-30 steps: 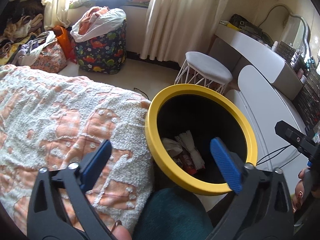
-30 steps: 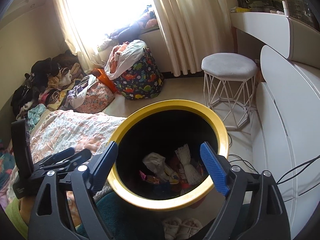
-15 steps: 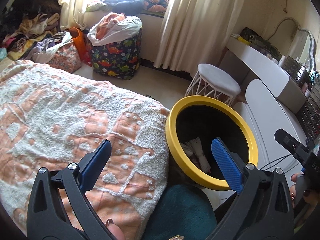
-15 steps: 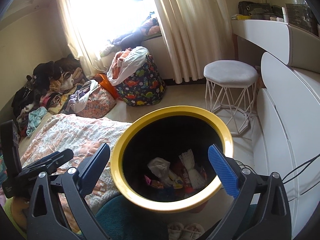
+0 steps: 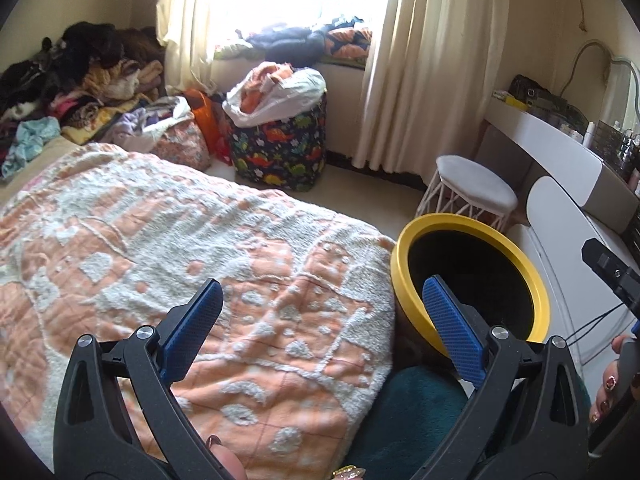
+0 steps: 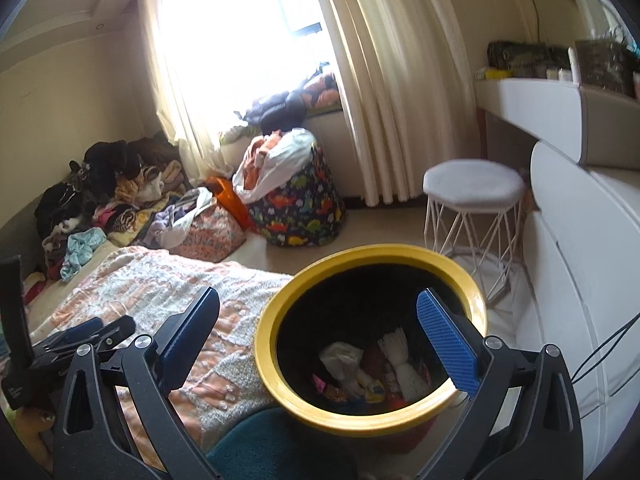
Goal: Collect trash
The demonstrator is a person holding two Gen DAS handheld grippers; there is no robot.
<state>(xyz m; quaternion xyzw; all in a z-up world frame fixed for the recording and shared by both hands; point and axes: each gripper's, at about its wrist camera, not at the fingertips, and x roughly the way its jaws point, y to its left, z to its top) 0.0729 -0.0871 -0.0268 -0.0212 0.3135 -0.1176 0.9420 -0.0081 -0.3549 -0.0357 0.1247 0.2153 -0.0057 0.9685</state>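
Note:
A round bin with a yellow rim (image 6: 372, 256) stands on the floor beside the bed; it also shows in the left wrist view (image 5: 468, 226). Inside it lie crumpled white paper (image 6: 342, 356), a white tassel-like bundle (image 6: 402, 364) and colourful wrappers (image 6: 352, 390). My left gripper (image 5: 322, 330) is open and empty above the bed's orange and white blanket (image 5: 160, 248), left of the bin. My right gripper (image 6: 320, 338) is open and empty, raised above the bin's near-left rim.
A white stool (image 6: 474, 184) stands behind the bin. A white dresser (image 6: 576, 264) runs along the right. A dinosaur-print bag (image 5: 280, 148) and heaps of clothes (image 5: 80, 92) sit by the window. Cables (image 6: 608, 352) trail at the right.
My left gripper swung left and up, from over the bin to over the blanket. My right gripper rose and drew back from the bin. Both stayed open.

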